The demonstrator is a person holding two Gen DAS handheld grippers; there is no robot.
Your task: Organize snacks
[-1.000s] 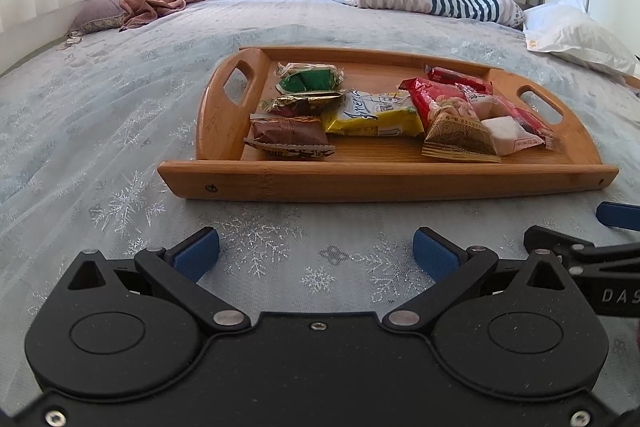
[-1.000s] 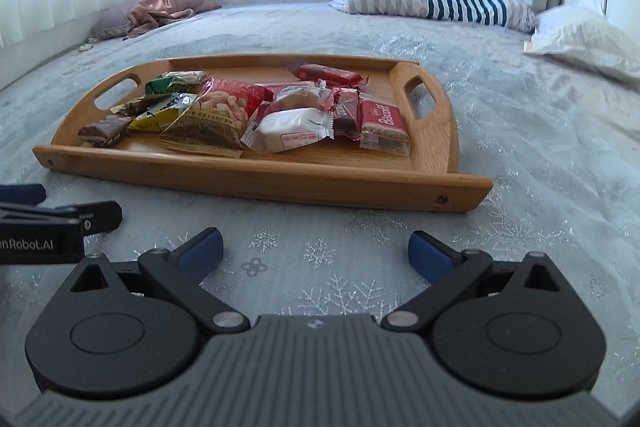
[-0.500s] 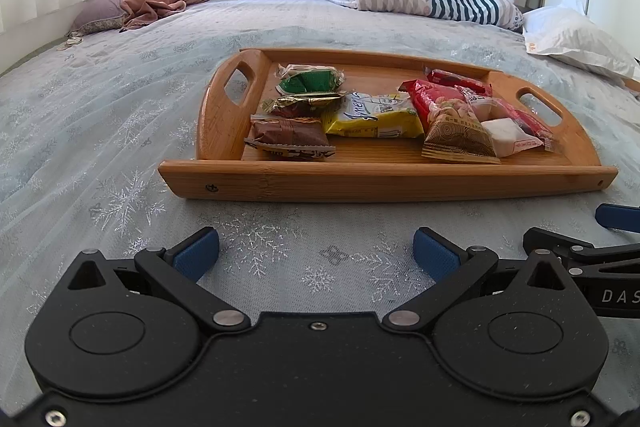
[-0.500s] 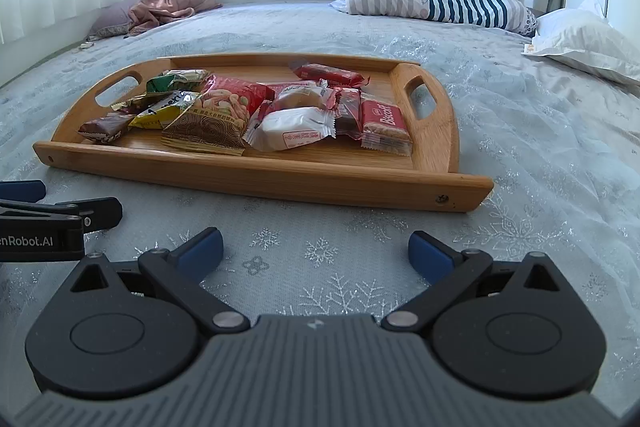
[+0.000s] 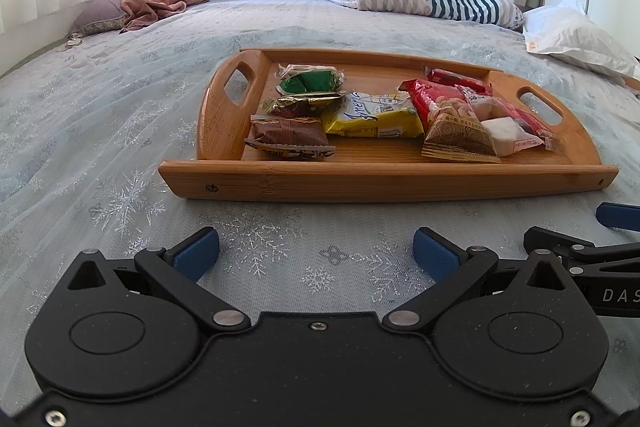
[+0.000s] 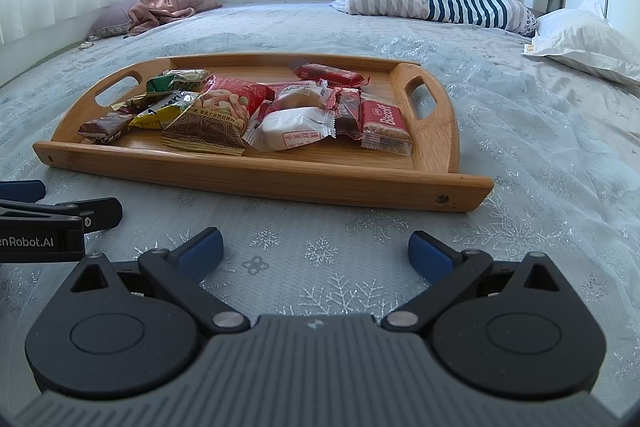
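Two handheld grippers are hovering low over a pale blue snowflake-patterned bedspread [image 5: 100, 131], the left gripper [image 5: 316, 253] and the right gripper [image 6: 316, 251] each showing blue-padded fingers spread wide apart and holding nothing. Just beyond them, a shallow bamboo tray with cut-out handles [image 5: 384, 183] is lying on the bed, carrying every snack in view: a brown wrapped bar [image 5: 288, 137] at its near left, a yellow packet [image 5: 376, 117], a red-and-brown bag of nuts [image 6: 216, 115], a white wrapped cake [image 6: 290, 129] and a red biscuit pack [image 6: 384, 125] at its right. The packets are overlapping loosely rather than sitting in rows, a layout fitting either gathering complete or sorting pending. Farther off, a striped pillow [image 6: 436, 1] is resting by the curtains.
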